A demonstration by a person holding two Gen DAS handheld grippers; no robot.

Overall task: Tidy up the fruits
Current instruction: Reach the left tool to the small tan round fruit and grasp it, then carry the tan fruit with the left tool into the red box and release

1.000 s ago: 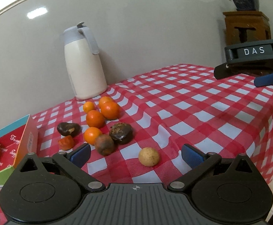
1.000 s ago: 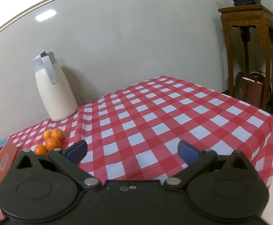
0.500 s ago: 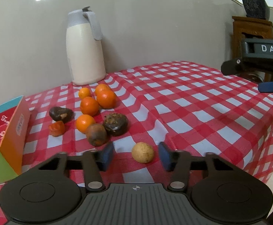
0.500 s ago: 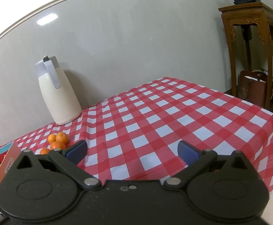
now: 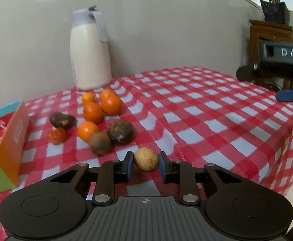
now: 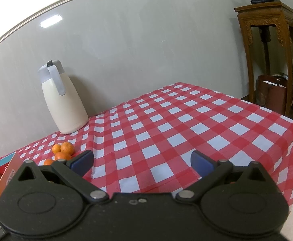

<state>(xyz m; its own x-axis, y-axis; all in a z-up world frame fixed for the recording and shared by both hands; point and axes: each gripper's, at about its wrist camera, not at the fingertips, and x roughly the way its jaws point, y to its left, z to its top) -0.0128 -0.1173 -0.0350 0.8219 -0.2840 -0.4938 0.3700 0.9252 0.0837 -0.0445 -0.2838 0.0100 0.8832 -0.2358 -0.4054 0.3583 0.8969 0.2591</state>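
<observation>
A small round tan fruit [image 5: 146, 158] lies on the red-and-white checked cloth [image 5: 206, 120] near the front edge. My left gripper [image 5: 146, 165] is closing on it, and its blue pads [image 5: 129, 165] press against both sides. Behind it sit several oranges [image 5: 93, 112], two dark wrinkled fruits [image 5: 120, 132], a brown-orange fruit [image 5: 99, 143] and a small red piece [image 5: 56, 135]. My right gripper [image 6: 142, 160] is open over bare cloth with nothing between its fingers. Some of the oranges [image 6: 67, 148] show at its left.
A colourful open box [image 5: 7, 140] stands at the left table edge. A cream thermos jug [image 5: 90, 52] stands at the back by the wall. The right gripper's body [image 5: 283, 56] hangs at the right. A wooden stand [image 6: 267, 50] is beyond the table's right edge.
My left gripper's jaws went from wide open to shut around the tan fruit, with the view rolling slightly. The right gripper stayed open and still.
</observation>
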